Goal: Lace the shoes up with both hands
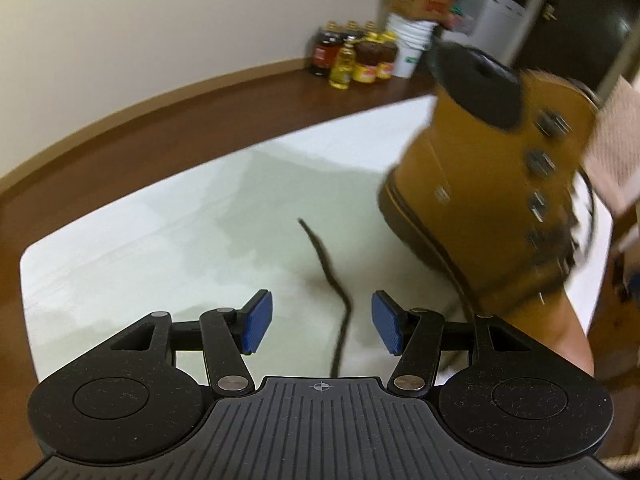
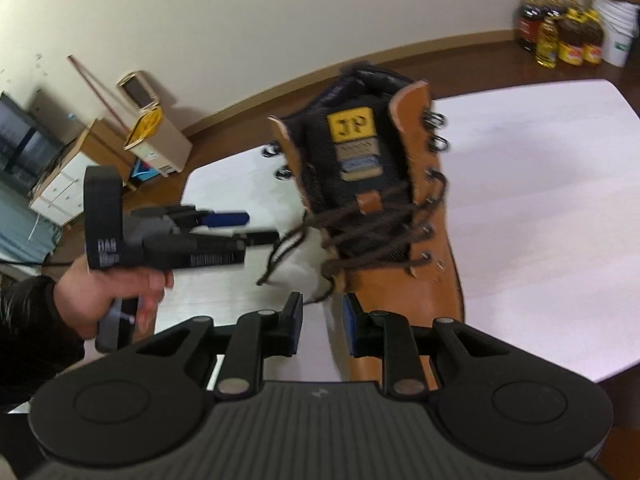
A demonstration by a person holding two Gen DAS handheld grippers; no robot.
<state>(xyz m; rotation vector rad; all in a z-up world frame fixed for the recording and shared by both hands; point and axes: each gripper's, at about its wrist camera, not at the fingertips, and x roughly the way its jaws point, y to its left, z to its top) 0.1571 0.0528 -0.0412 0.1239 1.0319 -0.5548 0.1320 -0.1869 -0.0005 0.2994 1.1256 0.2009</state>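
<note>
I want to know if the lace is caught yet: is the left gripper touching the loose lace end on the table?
Apart. In the left wrist view the left gripper is open, and the lace end runs between its blue pads with white table showing on both sides.

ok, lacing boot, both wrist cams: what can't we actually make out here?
- Left wrist view: boot eyelets and upper lace crossings smeared by motion blur; toe cut off behind the left gripper.
- Right wrist view: boot's toe hidden behind the right gripper; whether a lace end lies between its open jaws is unclear.
- Both views: bottle labels too small and blurred to read.
</note>
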